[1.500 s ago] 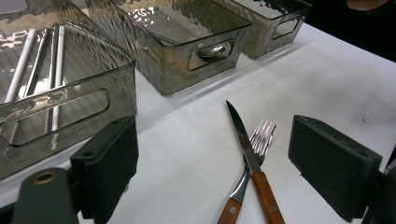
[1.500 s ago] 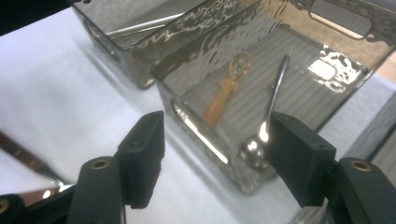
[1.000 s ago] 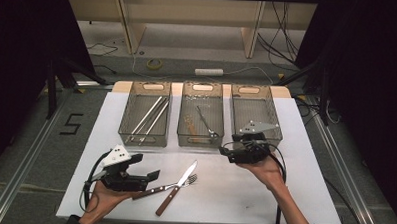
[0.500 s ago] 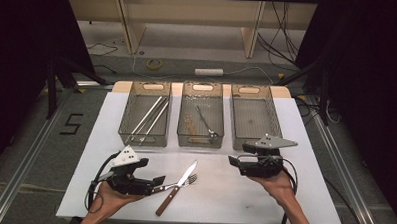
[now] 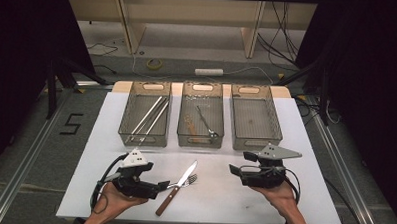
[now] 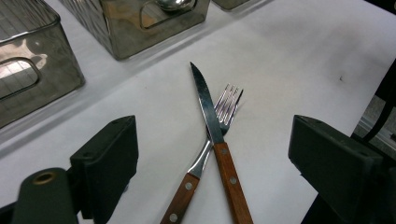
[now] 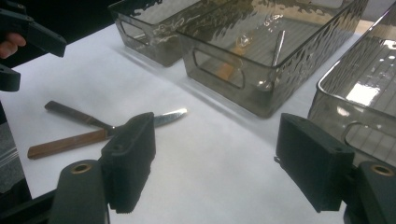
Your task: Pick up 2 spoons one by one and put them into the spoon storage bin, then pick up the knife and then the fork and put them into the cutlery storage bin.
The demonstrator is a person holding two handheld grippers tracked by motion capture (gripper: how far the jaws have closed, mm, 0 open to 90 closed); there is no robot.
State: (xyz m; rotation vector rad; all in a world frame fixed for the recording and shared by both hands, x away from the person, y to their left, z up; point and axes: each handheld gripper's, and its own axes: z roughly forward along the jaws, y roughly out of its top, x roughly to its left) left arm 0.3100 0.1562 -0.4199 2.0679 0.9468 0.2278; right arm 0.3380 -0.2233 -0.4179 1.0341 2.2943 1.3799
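While both tongs gape wide and empty, left tongs (image 5: 163, 184) face the crossed knife (image 5: 179, 186) and fork (image 5: 188, 180); right tongs (image 5: 233, 170) hover apart.

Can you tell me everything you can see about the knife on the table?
The knife has a shiny pointed metal blade and a brown handle that looks like wood, with small metal rivets. It lies flat on the white table, in front of the middle bin. It crosses over a fork with a matching handle, touching it. The left gripper sits open just before the handles; nothing holds the knife.
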